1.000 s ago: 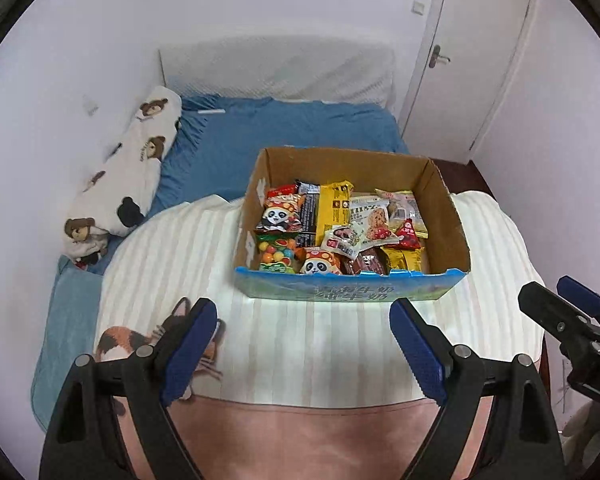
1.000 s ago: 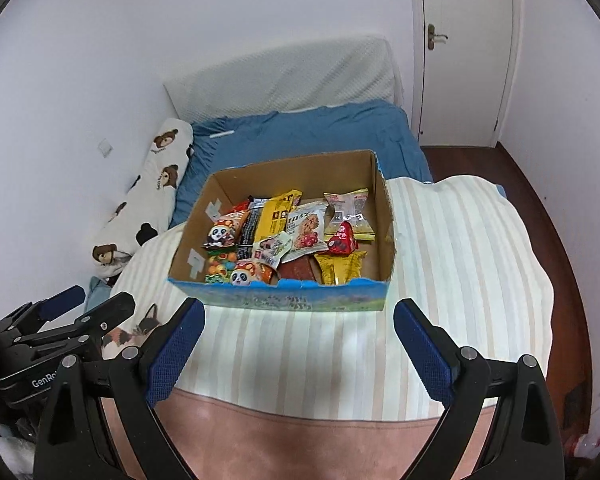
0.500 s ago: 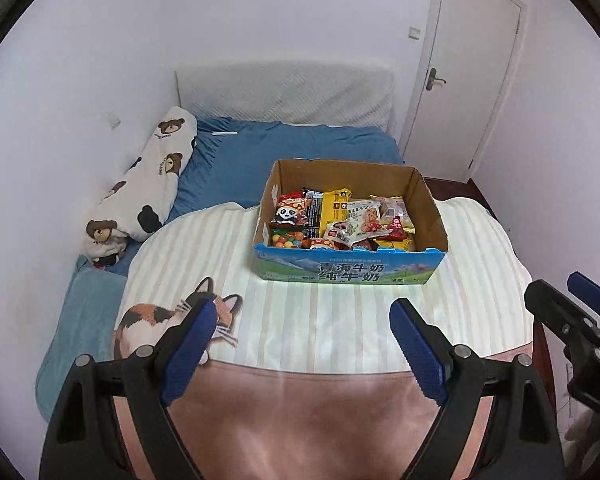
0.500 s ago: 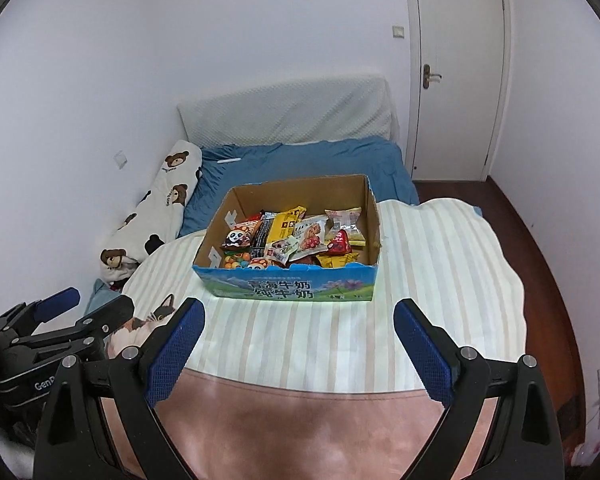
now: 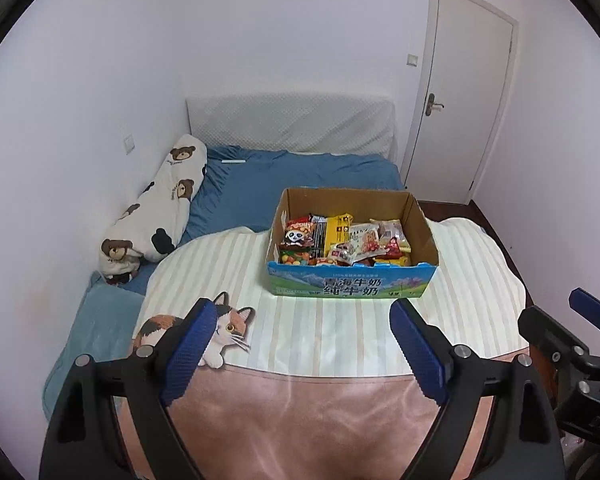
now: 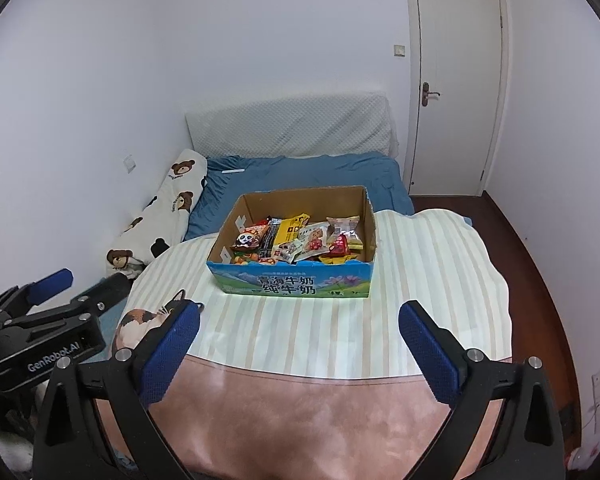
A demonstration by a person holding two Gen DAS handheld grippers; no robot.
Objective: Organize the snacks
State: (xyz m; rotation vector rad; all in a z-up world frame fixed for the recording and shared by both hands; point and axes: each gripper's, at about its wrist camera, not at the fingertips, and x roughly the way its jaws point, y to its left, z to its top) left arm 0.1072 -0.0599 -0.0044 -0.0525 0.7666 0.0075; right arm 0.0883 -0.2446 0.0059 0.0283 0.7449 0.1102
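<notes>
A cardboard box [image 5: 350,286] with a blue printed front sits on a striped blanket [image 5: 228,272] on the bed. It also shows in the right wrist view [image 6: 292,285]. It holds several snack packets [image 5: 340,236], among them a panda bag [image 5: 298,236] and a yellow pack [image 6: 290,229]. My left gripper [image 5: 302,346] is open and empty, well short of the box. My right gripper [image 6: 300,350] is open and empty, likewise short of the box. Each gripper shows at the edge of the other's view.
A bear-print bolster pillow [image 5: 160,208] lies along the left wall. A blue sheet [image 5: 300,176] and white headboard [image 5: 290,124] are behind the box. A closed door [image 5: 460,100] is at the right. A pink blanket section [image 5: 300,420] lies under the grippers.
Both grippers have pulled back and up from the box, which looks smaller and farther now. More of the striped and pink blanket shows. The jaws stay open.
</notes>
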